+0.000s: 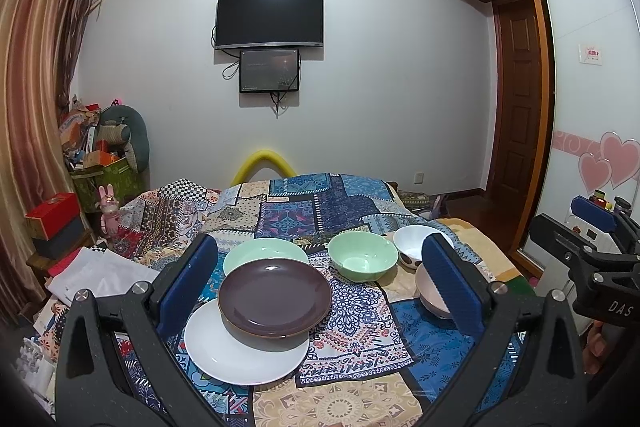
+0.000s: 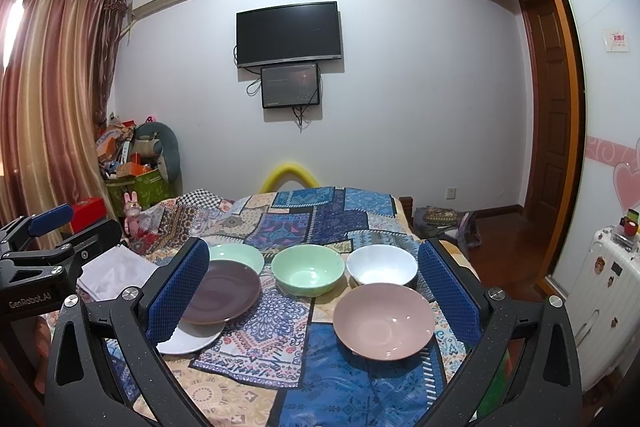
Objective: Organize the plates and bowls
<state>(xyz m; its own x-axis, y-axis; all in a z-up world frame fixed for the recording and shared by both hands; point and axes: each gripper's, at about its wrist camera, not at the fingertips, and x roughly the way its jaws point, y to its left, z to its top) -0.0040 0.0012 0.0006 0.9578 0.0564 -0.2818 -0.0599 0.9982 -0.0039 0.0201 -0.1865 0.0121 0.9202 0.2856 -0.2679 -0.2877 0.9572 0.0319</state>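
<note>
On the patchwork cloth, a dark purple plate point(image 1: 275, 297) lies overlapping a white plate point(image 1: 244, 355) in front and a pale green plate point(image 1: 264, 253) behind. To their right stand a green bowl point(image 1: 363, 255), a white bowl point(image 1: 416, 241) and a pink bowl point(image 1: 430, 291). The right wrist view shows the same purple plate point(image 2: 224, 291), white plate point(image 2: 192, 341), green plate point(image 2: 236, 255), green bowl point(image 2: 308, 273), white bowl point(image 2: 381, 265) and pink bowl point(image 2: 384, 321). My left gripper point(image 1: 320, 287) is open above the plates. My right gripper point(image 2: 312, 291) is open, empty, above the bowls.
The cloth point(image 1: 352, 343) covers a bed or table that drops off at the right to a wooden floor point(image 2: 500, 247). A white suitcase point(image 2: 604, 291) stands at the right. Boxes and clutter point(image 1: 96, 163) are piled at the left by the curtain. A TV point(image 1: 270, 17) hangs on the far wall.
</note>
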